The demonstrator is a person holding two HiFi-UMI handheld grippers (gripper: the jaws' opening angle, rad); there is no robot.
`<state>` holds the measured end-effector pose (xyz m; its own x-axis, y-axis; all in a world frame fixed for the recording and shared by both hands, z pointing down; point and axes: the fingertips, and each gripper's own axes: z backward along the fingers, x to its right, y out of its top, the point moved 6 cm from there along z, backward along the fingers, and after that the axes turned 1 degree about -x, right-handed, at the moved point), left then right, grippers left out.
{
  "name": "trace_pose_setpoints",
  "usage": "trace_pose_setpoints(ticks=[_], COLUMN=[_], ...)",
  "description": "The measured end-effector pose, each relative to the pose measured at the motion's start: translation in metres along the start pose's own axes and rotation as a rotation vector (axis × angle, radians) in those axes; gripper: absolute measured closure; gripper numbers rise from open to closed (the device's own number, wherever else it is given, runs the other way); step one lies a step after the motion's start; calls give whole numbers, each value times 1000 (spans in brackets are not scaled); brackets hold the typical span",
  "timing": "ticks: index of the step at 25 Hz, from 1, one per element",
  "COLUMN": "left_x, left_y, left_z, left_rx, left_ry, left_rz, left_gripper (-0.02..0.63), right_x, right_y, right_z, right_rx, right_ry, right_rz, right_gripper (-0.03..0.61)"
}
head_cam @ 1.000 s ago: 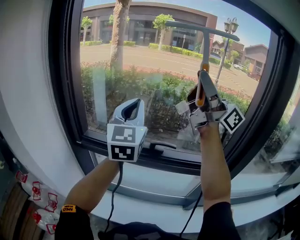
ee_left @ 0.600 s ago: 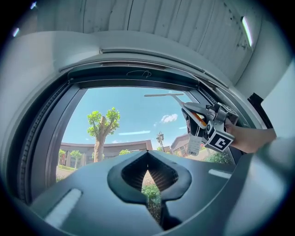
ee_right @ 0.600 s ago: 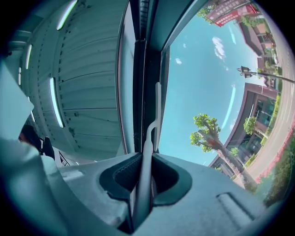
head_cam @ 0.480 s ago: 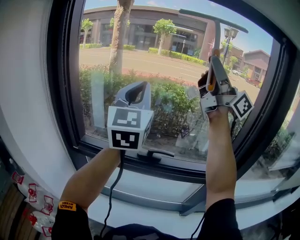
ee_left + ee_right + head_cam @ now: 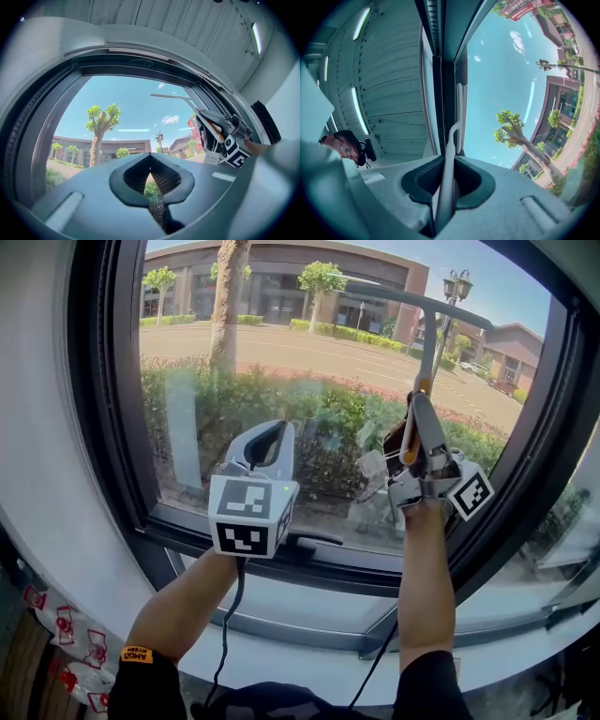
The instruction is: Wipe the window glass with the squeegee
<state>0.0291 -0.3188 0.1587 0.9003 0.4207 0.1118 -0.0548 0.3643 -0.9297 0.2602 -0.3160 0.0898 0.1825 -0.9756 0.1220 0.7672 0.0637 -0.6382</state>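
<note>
Sill: pale ledge [image 5: 309, 648] running left to right, well below both sets of fingers.
Lower frame rail: dark bar [image 5: 192, 542] just above the sill, under the left fingers [image 5: 265, 448].
On the rail: dark lever handle [image 5: 314, 538], lying flat along it, lower than the left fingers and the right fingers [image 5: 419, 432], between the two.
Floor: brown patch [image 5: 23, 681], far down-left of the left fingers.
By the floor: red-and-white packets [image 5: 70, 648], bunched against the wall.

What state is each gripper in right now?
Left tongs: closed, empty.
Right tongs: closed on the squeegee handle.
</note>
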Motion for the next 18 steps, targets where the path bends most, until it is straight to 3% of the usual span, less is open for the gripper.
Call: trace_pose_setpoints(ticks=[4,9,18], left_x=[9,17,17], left_y=[-24,-69,-131], left_z=[6,25,63], left_rx=[-27,-93,-207], left_ry=[-15,-25,-3], left_rz=[17,-22,76], left_gripper=[595,595,595], right_x=[-2,-6,-17], right_y=[-33,-76,-123], right_z=[46,103,182], right_rx=[-10,-10,-22], right_ry=[-28,-80,-186], right_rz=[-43,-97,-155], right_gripper=[529,529,529])
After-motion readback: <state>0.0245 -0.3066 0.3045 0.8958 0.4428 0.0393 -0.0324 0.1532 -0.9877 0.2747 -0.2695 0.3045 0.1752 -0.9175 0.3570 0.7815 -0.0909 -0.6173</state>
